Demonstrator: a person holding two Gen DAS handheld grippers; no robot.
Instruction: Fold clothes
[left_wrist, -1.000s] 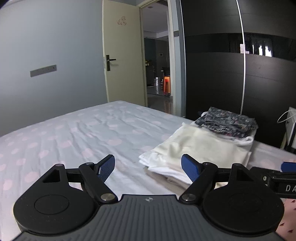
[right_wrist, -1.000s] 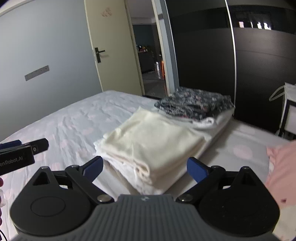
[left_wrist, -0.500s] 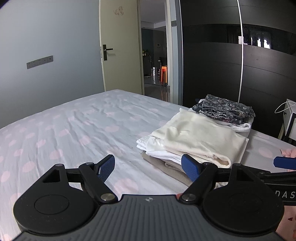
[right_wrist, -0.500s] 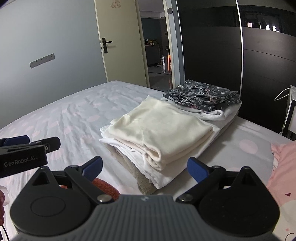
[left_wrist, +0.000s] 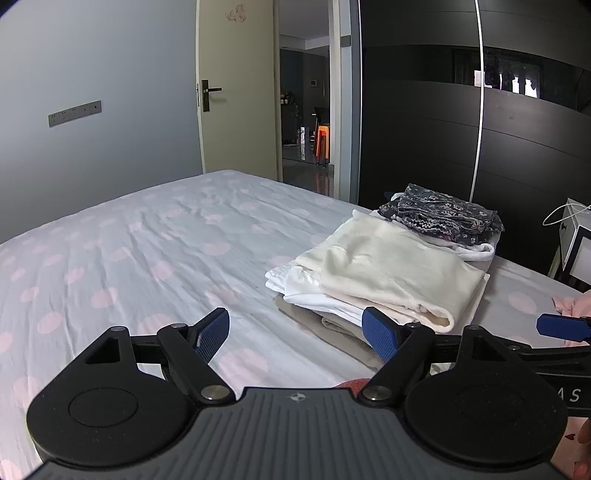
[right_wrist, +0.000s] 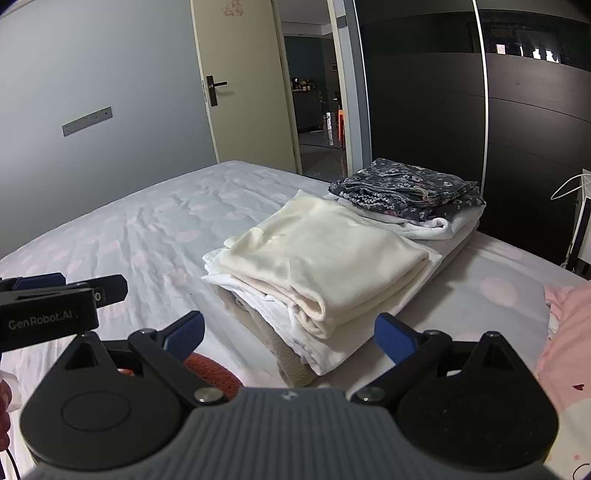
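The bed (left_wrist: 155, 258), in a pale sheet with pink dots, is filling most of both views, and everything is lying on it. On its right half a stack of folded clothes (right_wrist: 321, 273) is sitting: cream piece on top, white layers under it, a beige layer at the bottom. Touching its far side is a second pile topped by a dark floral garment (right_wrist: 406, 188). At the far right edge an unfolded pink garment (right_wrist: 565, 332) is lying loose, apart from the stack. Near the bottom, a rust-red cloth (right_wrist: 210, 373) is peeking out under the right gripper's frame, mostly hidden.

The left gripper (left_wrist: 295, 332) is hovering above the sheet, jaws spread wide, holding nothing. The right gripper (right_wrist: 288, 332) is hovering near the stack's near corner, jaws equally wide apart, also holding nothing.

Judgement: folded pieces look finished; the step in hand is probably picking the next loose piece, pink or red. To do it well:
- keeping both grippers off the stack so the cream top isn't getting dragged
- pinching one layer at an edge or corner, not a bunch
- carrying it to the bare left half of the bed and spreading it flat before folding
- taking two corners, one per gripper, so the edges are lining up
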